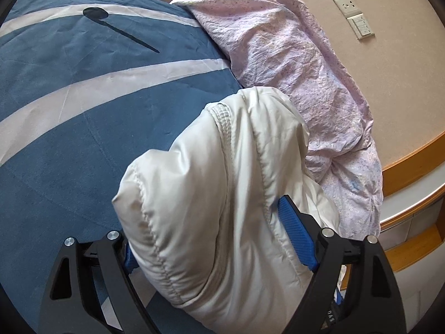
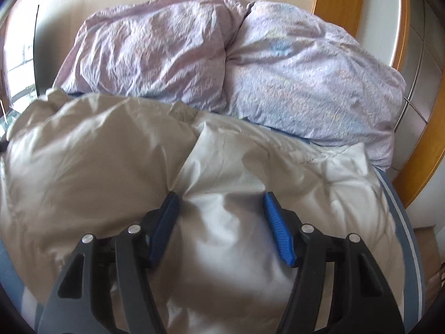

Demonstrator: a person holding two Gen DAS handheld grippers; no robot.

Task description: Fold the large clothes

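- Step in hand, by judgement: gathering the white puffer jacket (image 1: pixel 211 194) into a fold on the bed (image 1: pixel 69 111); padding is slippery and springy, so a deep bite on a quilted seam suits best.
- Left hand-held gripper (image 1: pixel 217 236): jaws wide apart, a jacket bulge lying between them, not pinched.
- Right hand-held gripper (image 2: pixel 222 222): jaws apart, straddling jacket fabric; pads touching it, no firm clamp evident.
- Jacket lies at the bed's end near the lilac pillows (image 2: pixel 222 69).
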